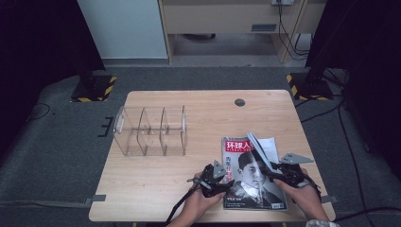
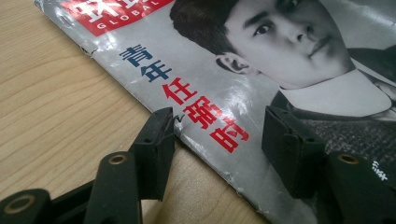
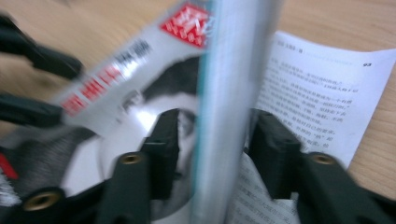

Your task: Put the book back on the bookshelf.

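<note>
the right gripper view is blurred, so small things in it are hard to read. in it a thick bunch of lifted pages (image 3: 233,112) is seen standing on edge between the two black jaws of the right gripper (image 3: 212,140), with a printed page lying flat on one side and the cover on the other. it cannot be told for sure if the pads press on the pages; they seem to stand just beside them, with a little gap. in the high view the right gripper (image 1: 279,172) is partly hidden by its grey plate and the hand.

the magazine (image 1: 250,172) is seen lying flat on the near right part of the counter (image 1: 156,182), well apart from the clear organizer (image 1: 151,130).

in the left gripper view the left gripper (image 2: 217,135) is seen half wide, with one jaw by the magazine's edge and one over the cover. nothing is held there. its jaws are hidden under the hand in the high view.
</note>
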### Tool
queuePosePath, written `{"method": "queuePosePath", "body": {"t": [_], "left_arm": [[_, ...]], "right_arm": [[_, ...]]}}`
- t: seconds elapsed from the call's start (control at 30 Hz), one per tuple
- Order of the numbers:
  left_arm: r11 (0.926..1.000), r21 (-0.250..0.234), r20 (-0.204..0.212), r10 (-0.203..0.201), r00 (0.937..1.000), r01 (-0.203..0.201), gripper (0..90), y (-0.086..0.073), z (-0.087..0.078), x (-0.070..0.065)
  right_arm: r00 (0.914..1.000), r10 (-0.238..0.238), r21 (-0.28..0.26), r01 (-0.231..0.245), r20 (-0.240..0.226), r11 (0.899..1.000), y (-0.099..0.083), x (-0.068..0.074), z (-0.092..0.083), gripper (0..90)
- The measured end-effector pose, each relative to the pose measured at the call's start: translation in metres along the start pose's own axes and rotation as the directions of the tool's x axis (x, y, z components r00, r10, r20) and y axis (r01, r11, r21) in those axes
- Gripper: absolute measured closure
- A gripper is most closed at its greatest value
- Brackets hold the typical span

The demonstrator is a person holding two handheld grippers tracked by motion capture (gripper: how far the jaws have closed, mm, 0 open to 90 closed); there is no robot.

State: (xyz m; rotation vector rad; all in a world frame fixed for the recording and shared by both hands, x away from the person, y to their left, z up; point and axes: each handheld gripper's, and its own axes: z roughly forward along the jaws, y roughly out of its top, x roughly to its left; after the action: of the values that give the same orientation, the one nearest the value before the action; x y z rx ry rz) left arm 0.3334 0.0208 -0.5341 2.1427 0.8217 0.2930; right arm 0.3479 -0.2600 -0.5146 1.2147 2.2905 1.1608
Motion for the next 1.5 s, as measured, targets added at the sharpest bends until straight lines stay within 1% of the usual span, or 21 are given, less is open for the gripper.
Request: {"method": "queuePosePath", "body": {"t": [0.1,0.17,0.23,0.3,0.37,0.4,0.43,0.57,0.6,0.63,0.67,0.7,0.73,0.83,0.93,0.97,1.13,1.23,1.4,1.47,1.5], "left_arm": [[1.0,0.0,-0.001,-0.002,1.0,0.002,43.3,0.0,0.0,0.0],[1.0,0.0,-0.002,-0.003,1.0,0.003,43.3,0.0,0.001,0.0],[1.0,-0.001,0.0,-0.004,1.0,0.004,43.2,0.001,0.001,0.0],[1.0,-0.001,0.001,-0.004,1.0,0.004,43.1,0.001,0.002,0.0],[1.0,0.0,0.0,-0.003,1.0,0.003,43.1,0.002,0.002,0.001],[1.0,0.0,0.0,-0.003,1.0,0.003,43.1,0.002,0.002,0.001],[1.0,0.0,0.001,-0.004,1.0,0.004,43.1,0.002,0.002,0.001],[1.0,-0.001,0.002,-0.004,1.0,0.004,42.9,0.002,0.002,0.001],[1.0,0.0,0.002,-0.006,1.0,0.006,41.4,0.002,0.002,0.001],[1.0,0.001,0.003,-0.01,0.9999,0.01,37.9,0.003,0.003,0.002],[1.0,0.005,0.007,-0.007,1.0,0.007,37.9,0.003,0.004,0.002],[0.9999,0.011,0.013,-0.01,0.9999,0.01,24.0,0.004,0.005,0.003],[1.0,0.005,0.033,-0.001,0.9994,0.001,17.9,0.004,0.005,0.006],[0.9999,-0.009,0.012,0.015,0.9998,-0.014,8.0,0.004,0.002,0.01],[0.9985,-0.042,0.03,-0.032,0.999,0.033,4.6,0.006,0.0,0.023],[0.9958,-0.056,0.024,-0.071,0.9972,0.072,3.9,0.008,0.0,0.031],[0.9891,-0.05,0.038,-0.137,0.9899,0.139,6.5,0.008,0.002,0.043],[0.9895,-0.039,0.038,-0.138,0.9897,0.139,7.4,0.008,0.003,0.046],[0.9884,-0.029,0.078,-0.146,0.9862,0.149,8.5,0.009,0.006,0.043],[0.987,-0.018,0.098,-0.157,0.9828,0.16,8.7,0.008,0.009,0.042],[0.9842,-0.024,0.132,-0.171,0.9763,0.176,11.5,0.009,0.01,0.041]], "right_arm": [[0.9992,-0.02,0.083,0.018,0.033,0.996,0.0,0.001,0.011,45.3],[0.9988,-0.02,0.089,0.016,0.045,0.996,-0.001,0.001,0.012,48.5],[0.9985,0.014,0.063,-0.018,0.054,0.998,0.001,-0.003,0.01,65.0],[0.9985,0.024,0.047,-0.027,0.049,0.999,0.004,-0.005,0.008,70.1],[0.9985,0.019,0.043,-0.022,0.051,0.999,0.005,-0.004,0.008,69.6],[0.9976,0.005,0.06,-0.009,0.069,0.998,0.005,-0.002,0.012,60.4],[0.9971,0.004,0.081,-0.01,0.076,0.997,0.005,0.0,0.014,57.7],[0.9951,0.004,0.095,-0.013,0.099,0.995,0.006,0.0,0.016,67.3],[0.9956,0.026,0.067,-0.032,0.09,0.997,0.008,-0.001,0.013,77.0],[0.996,0.028,0.053,-0.033,0.085,0.998,0.009,-0.002,0.011,80.3],[0.996,0.028,0.053,-0.033,0.085,0.998,0.009,-0.002,0.011,80.3],[0.9969,0.024,0.041,-0.027,0.075,0.999,0.01,-0.001,0.01,83.9],[0.9971,0.021,0.031,-0.023,0.073,0.999,0.01,0.0,0.01,84.9],[0.9985,0.024,-0.001,-0.024,0.05,1.0,0.012,-0.001,0.007,87.3],[0.9993,0.023,-0.026,-0.022,0.031,0.999,0.012,-0.001,0.004,87.6],[0.9996,0.023,-0.053,-0.023,0.016,0.998,0.013,-0.001,0.002,87.7],[0.9991,0.024,-0.104,-0.027,-0.034,0.994,0.014,0.0,-0.004,87.8],[0.9958,0.023,-0.166,-0.037,-0.089,0.985,0.017,0.003,-0.009,87.9],[0.9892,0.027,-0.222,-0.059,-0.144,0.973,0.02,0.005,-0.013,87.9],[0.9848,0.041,-0.242,-0.082,-0.169,0.967,0.02,0.005,-0.013,87.9],[0.9837,0.043,-0.241,-0.085,-0.174,0.967,0.02,0.005,-0.013,87.8]]}}
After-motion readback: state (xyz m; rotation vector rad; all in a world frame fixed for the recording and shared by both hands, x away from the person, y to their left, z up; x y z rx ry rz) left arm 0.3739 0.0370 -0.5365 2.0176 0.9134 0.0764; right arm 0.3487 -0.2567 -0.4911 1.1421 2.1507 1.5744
